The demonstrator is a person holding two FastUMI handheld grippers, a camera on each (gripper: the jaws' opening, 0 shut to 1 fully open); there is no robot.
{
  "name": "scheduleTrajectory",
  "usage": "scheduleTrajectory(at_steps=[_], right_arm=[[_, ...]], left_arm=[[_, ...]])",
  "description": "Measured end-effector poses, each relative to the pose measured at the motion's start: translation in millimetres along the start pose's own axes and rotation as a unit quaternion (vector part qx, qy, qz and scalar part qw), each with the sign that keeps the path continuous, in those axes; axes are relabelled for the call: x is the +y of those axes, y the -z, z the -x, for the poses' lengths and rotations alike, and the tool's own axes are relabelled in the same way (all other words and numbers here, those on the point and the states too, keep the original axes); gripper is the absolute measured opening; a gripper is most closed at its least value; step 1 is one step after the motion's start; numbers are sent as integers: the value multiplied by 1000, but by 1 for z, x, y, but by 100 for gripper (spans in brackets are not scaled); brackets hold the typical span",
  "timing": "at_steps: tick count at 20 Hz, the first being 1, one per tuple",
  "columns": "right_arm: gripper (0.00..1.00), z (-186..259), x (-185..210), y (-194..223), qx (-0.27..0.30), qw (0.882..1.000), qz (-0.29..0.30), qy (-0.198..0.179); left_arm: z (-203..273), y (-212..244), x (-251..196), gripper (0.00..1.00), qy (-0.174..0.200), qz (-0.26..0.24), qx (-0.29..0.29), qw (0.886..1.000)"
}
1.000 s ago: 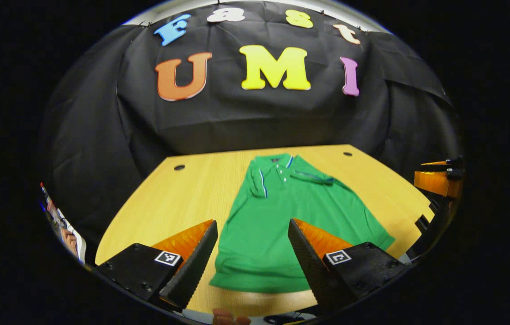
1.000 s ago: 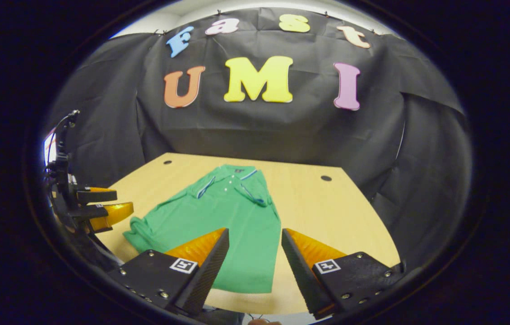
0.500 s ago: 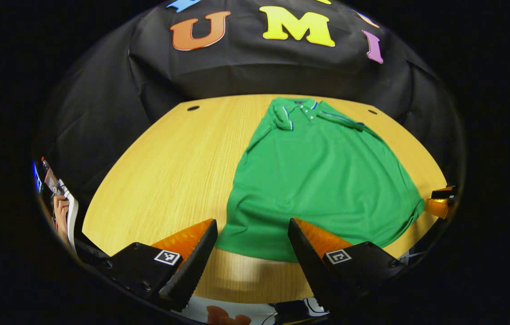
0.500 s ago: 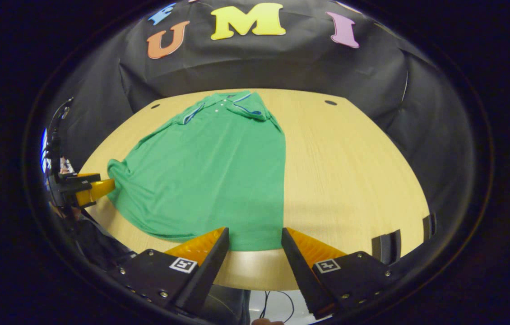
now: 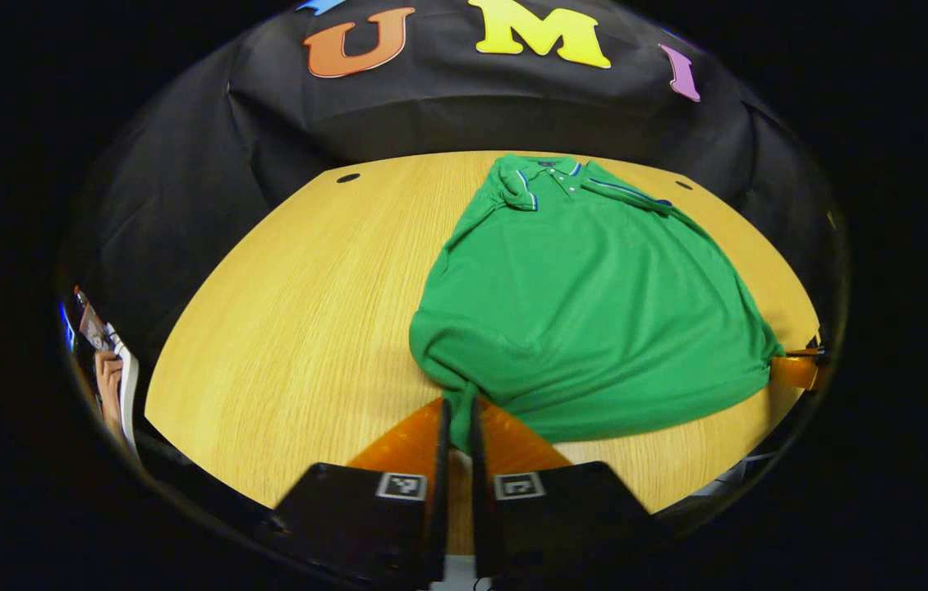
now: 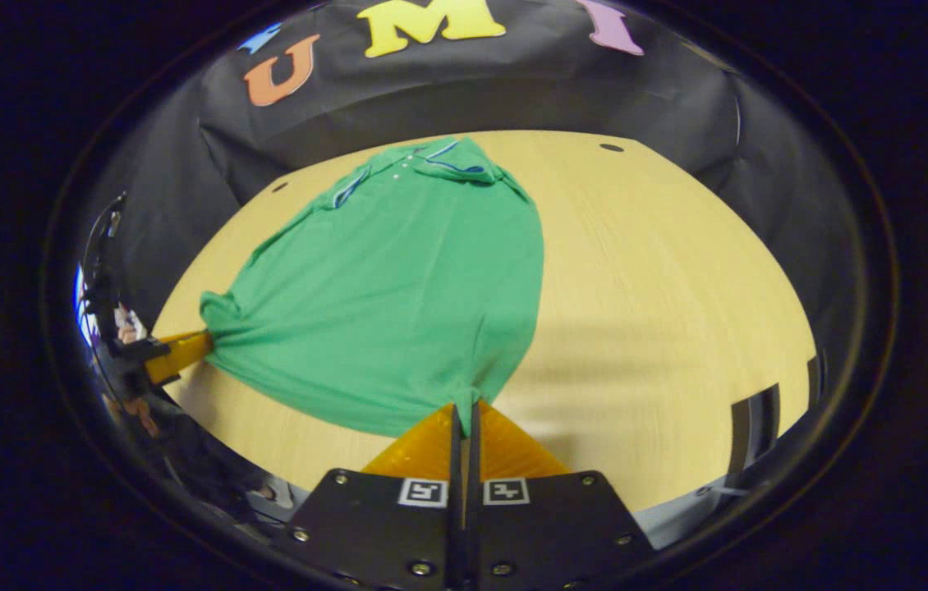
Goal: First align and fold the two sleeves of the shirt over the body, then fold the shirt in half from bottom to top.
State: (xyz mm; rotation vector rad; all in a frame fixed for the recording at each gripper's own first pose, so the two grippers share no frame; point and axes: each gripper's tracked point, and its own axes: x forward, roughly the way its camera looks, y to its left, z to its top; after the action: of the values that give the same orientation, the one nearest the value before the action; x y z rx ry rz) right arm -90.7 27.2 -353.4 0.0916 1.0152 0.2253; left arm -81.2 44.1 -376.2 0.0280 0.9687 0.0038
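The left gripper point(image 5: 456, 404) has its 2 fingers pinched together on the near left corner of the shirt's point(image 5: 587, 295) hem, where the green cloth bunches into a small knot at the tips. The right gripper point(image 6: 464, 408) is likewise closed tight on the near right corner of the hem, the fabric drawn into creases that fan out from its tips. In the right gripper view the left gripper point(image 6: 185, 351) appears at the far left edge, its tip touching the gathered corner of cloth; in the left gripper view the right gripper point(image 5: 792, 369) shows at the right edge, at the opposite corner. Between the 2 grips the hem sags in a shallow curve. The shirt lies flat on a wooden table point(image 5: 308, 312), collar point(image 5: 550, 168) at the far end, both sleeves folded in over the body. 2 dark holes mark the table's far corners. A person's hand point(image 5: 107, 386) shows at the left edge of the left gripper view.
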Motion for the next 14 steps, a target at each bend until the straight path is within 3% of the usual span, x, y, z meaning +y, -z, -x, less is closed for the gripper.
scheduleTrajectory(at_steps=[1, 7, 10, 14], right_arm=[[2, 0, 1, 0, -1, 1000, -3, 0], [1, 10, 5, -19, -27, 999, 14, 13], [1, 31, 20, -64, -72, 996, 48, 5], [1, 48, 32, -146, -132, 990, 43, -18]], left_arm=[[1, 0, -2, 4, 0, -1, -3, 1000], [17, -17, -1, 3, 27, 27, -10, 999], [27, -48, 6, 3, 26, 30, -33, 999], [36, -104, 8, 3, 28, 46, -66, 996]])
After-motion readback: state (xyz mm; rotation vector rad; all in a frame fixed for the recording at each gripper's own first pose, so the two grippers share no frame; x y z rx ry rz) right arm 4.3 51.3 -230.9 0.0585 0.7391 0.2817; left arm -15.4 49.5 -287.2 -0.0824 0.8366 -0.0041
